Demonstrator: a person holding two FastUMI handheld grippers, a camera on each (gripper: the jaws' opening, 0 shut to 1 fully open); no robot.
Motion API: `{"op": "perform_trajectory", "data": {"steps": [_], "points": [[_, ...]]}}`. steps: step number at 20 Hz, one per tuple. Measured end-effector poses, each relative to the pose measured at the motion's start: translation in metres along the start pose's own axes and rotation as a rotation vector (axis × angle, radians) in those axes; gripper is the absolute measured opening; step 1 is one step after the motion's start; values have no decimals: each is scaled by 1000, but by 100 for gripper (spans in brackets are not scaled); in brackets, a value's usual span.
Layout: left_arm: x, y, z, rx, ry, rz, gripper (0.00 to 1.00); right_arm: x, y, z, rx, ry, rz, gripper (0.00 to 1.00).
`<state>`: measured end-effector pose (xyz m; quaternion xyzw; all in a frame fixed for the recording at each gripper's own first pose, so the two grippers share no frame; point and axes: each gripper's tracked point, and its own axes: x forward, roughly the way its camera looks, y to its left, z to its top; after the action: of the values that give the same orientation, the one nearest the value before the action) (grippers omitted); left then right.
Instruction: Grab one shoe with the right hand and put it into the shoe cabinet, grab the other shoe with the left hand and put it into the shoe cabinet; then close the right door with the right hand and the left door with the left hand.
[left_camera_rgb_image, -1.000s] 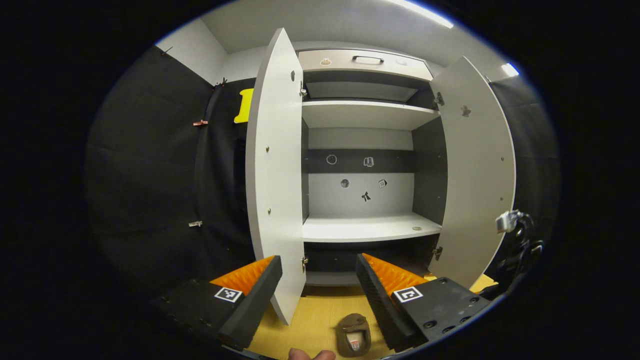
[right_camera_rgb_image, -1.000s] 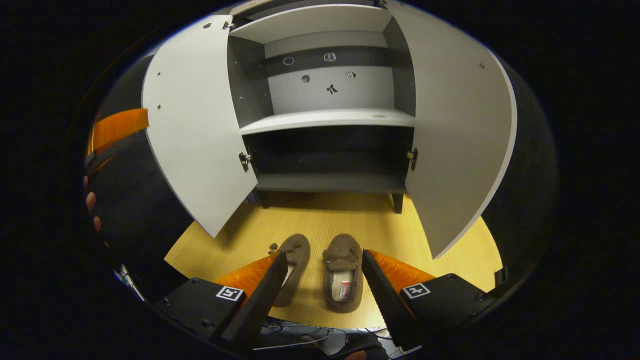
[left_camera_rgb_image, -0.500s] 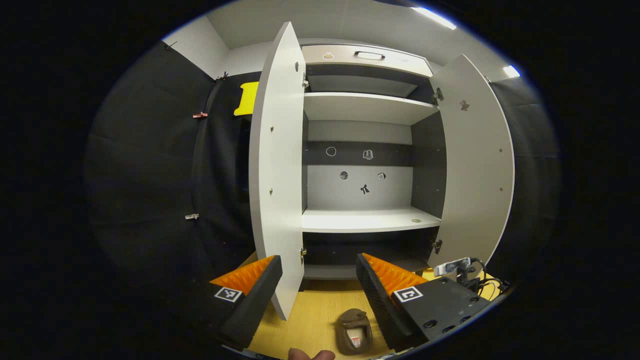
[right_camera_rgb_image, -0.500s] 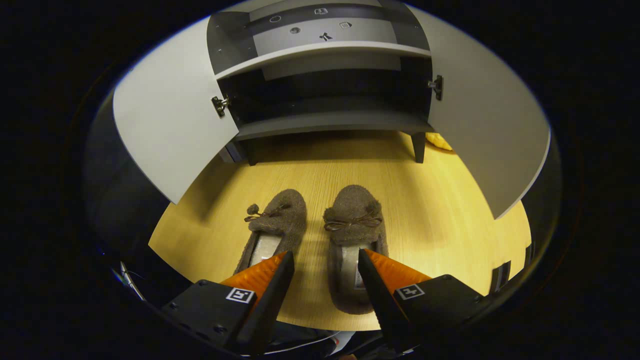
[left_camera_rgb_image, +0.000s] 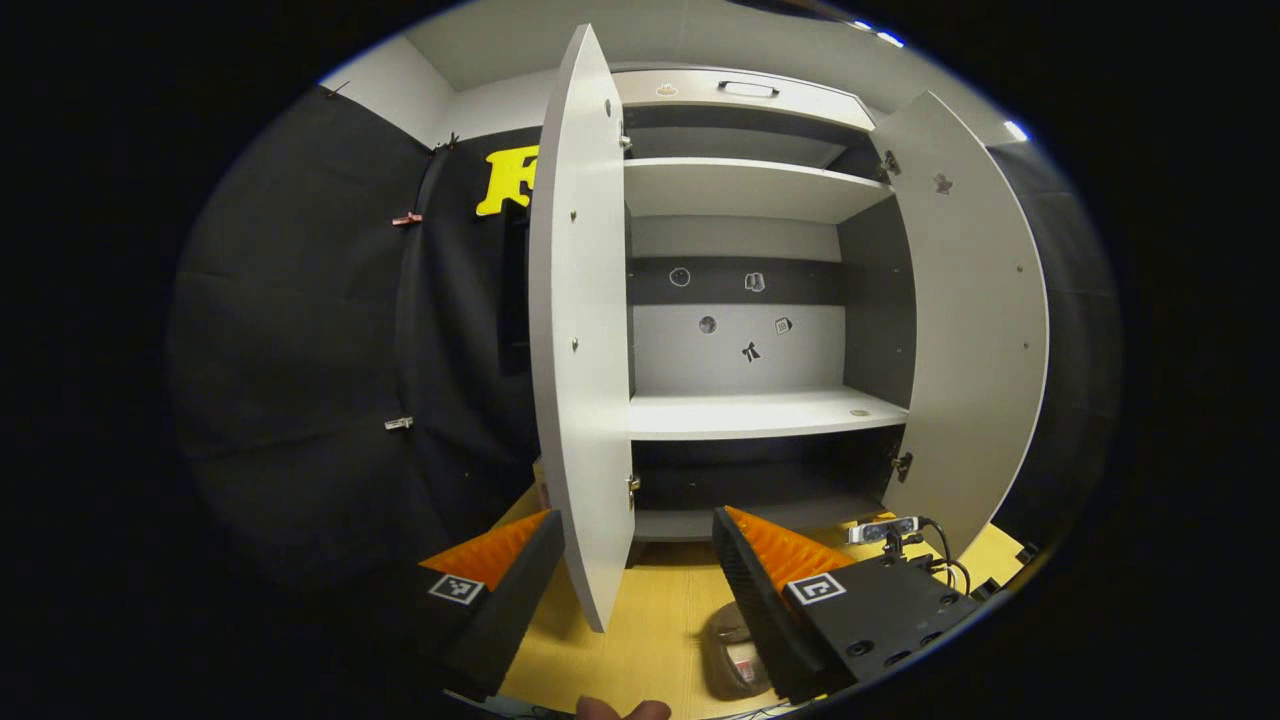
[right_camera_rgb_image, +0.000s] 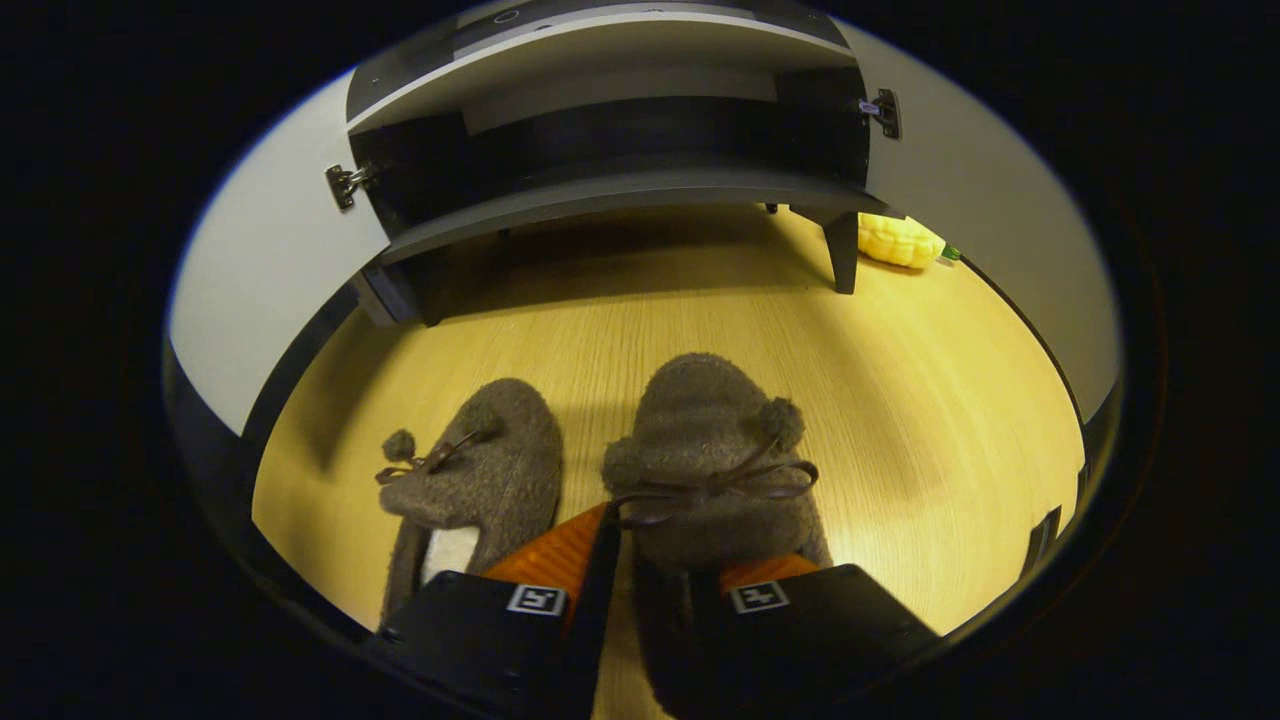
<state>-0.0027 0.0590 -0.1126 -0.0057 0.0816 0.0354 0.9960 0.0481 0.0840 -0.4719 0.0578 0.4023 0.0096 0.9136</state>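
You are closing your right gripper (right_camera_rgb_image: 650, 590) on the near wall of the right-hand fuzzy brown slipper with a bow (right_camera_rgb_image: 715, 460), fingers narrowed on it, one inside the opening and one outside, likely because the rim gives a firm pinch. The other brown slipper (right_camera_rgb_image: 475, 475) is lying beside it on the yellow wooden floor (right_camera_rgb_image: 930, 400), before the grey shoe cabinet (right_camera_rgb_image: 620, 190). Your left gripper (left_camera_rgb_image: 638, 585) is waiting with fingers wide, facing the cabinet's open white doors (left_camera_rgb_image: 580, 330) and pale middle shelf (left_camera_rgb_image: 760, 412), which the right gripper view is cropping.
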Motion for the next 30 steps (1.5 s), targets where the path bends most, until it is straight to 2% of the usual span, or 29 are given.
{"op": "perform_trajectory", "data": {"steps": [1,3,4,9,13,18,22,26,30], "points": [[2,1,-3,2,8,-1,94,3,1,2,13,-6,7,27],[5,1,-6,8,22,-1,94,6,2,7,26,-20,17,27],[7,1,-7,11,24,0,95,3,2,7,26,-24,26,7],[11,-5,-2,16,19,-13,94,-28,-6,26,52,-27,48,7],[14,-15,1,15,15,-37,94,-79,-5,77,66,-79,89,7],[16,-28,7,1,7,-66,94,-149,3,158,32,-171,107,7],[18,-36,8,-5,0,-83,94,-194,14,240,-1,-258,109,7],[18,-39,8,-19,-1,-87,94,-209,30,326,-21,-345,124,7],[20,-39,11,-35,-4,-74,94,-193,37,408,-3,-427,110,7]]}}
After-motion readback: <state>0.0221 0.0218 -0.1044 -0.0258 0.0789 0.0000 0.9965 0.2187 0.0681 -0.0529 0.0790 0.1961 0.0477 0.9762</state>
